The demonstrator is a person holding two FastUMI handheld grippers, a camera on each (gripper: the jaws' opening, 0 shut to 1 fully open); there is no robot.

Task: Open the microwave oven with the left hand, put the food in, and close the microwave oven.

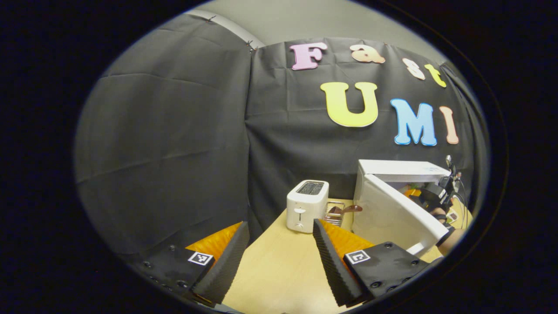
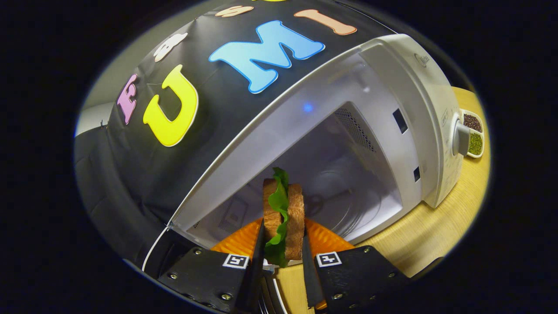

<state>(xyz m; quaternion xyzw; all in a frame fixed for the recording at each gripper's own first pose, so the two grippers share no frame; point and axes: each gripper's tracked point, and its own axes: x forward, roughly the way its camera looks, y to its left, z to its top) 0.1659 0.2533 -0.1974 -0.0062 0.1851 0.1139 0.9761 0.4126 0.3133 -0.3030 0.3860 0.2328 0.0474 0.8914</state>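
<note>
In the right gripper view, the right tongs (image 2: 282, 257) are closed on a sandwich (image 2: 283, 216) of toasted bread and lettuce, held on edge with its long axis upright. The microwave oven (image 2: 392, 109) cavity lies straight ahead of the sandwich, its mouth open. In the left gripper view, the left tongs (image 1: 279, 257) are spread wide and hold nothing, well apart from the swung-out microwave door (image 1: 392, 213). A white toaster (image 1: 307, 205) stands on the pale wooden tabletop (image 1: 279, 266); black cloth walls the booth.
</note>
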